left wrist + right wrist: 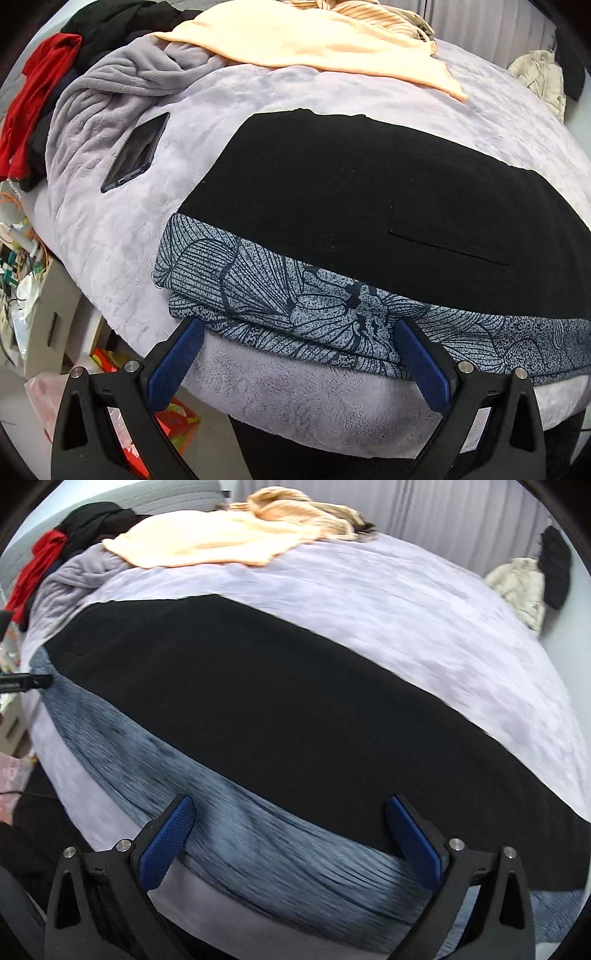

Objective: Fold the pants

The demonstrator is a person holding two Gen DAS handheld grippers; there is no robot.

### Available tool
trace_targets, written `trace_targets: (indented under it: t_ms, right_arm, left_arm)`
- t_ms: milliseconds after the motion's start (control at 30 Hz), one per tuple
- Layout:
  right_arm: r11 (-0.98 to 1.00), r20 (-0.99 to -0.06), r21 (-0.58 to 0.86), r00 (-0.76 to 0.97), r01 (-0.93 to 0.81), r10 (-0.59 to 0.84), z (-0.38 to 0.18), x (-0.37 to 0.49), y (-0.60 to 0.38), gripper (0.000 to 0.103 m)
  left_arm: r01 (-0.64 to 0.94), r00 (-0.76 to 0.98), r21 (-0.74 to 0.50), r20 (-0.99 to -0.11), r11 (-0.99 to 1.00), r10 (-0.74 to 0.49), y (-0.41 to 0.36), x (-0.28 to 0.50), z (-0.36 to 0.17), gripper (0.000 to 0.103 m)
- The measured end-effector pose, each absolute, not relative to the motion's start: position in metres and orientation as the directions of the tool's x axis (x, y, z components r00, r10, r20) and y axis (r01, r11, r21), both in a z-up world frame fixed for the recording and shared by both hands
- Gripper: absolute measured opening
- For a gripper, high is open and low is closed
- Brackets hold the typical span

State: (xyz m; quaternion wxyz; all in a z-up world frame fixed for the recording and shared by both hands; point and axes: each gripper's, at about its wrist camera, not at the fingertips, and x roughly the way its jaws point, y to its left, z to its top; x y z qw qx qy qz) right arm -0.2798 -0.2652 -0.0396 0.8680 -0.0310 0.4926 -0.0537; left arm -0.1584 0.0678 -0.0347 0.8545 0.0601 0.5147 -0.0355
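Observation:
Black pants [351, 199] lie flat on the bed, laid over a blue-grey patterned garment [280, 306] whose edge sticks out toward me. My left gripper [299, 332] is open and empty, its blue pads just at the patterned garment's near edge. In the right wrist view the black pants [277, 709] run across the bed over the blue-grey garment [207, 827]. My right gripper [290, 808] is open and empty, hovering over the blue-grey garment near the pants' edge. The left gripper's tip [33, 681] shows at the far left.
A lilac fleece blanket [122, 236] covers the bed. A phone [136, 151] lies left of the pants. A peach cloth [306, 40], grey blanket [110, 85], red garment [37, 103] and black clothes [110, 22] pile at the back. Clutter lies on the floor at the left [22, 266].

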Motion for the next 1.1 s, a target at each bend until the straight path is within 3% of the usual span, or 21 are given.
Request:
trace_targets:
  t_ms: [233,367,633,733,867,1033,1100]
  right_arm:
    - [0.958,-0.845,-0.109,0.482,0.266,-0.23,-0.038,-0.329,-0.346,0.103]
    - [0.916,-0.823,-0.177,0.456,0.361,-0.338,-0.036,-0.361,-0.393,0.103]
    - [0.817,-0.798,-0.287,0.347,0.501,-0.493,-0.022,-0.418,-0.468,0.103]
    - [0.793,-0.797,-0.093,0.432,0.602,-0.421,-0.004,-0.448,-0.476,0.103]
    - [0.807,-0.797,0.083,0.525,0.585,-0.298,-0.011,-0.465,-0.461,0.103]
    - [0.799,-0.749,0.252,0.633,0.546,-0.196,-0.033,-0.462,-0.457,0.102]
    - [0.795,-0.734,0.294,0.658,0.531,-0.167,-0.043,-0.451,-0.459,0.101]
  left_arm:
    - [0.135,0.446,0.116,-0.894,0.984,0.044,0.064,-0.159,-0.035,0.103]
    - [0.116,0.429,0.115,-0.902,0.987,0.055,0.065,-0.154,-0.036,0.103]
    - [0.072,0.445,0.228,-0.878,0.971,0.173,0.045,-0.159,-0.018,0.103]
    - [0.148,0.488,0.152,-0.87,0.977,0.062,0.012,-0.173,0.006,0.103]
    - [0.356,0.467,0.069,-0.877,0.932,-0.113,-0.077,-0.191,0.017,0.103]
    - [0.613,0.296,-0.092,-0.894,0.785,-0.336,-0.213,-0.223,0.007,0.103]
    - [0.656,0.228,-0.112,-0.913,0.746,-0.337,-0.258,-0.231,-0.008,0.103]
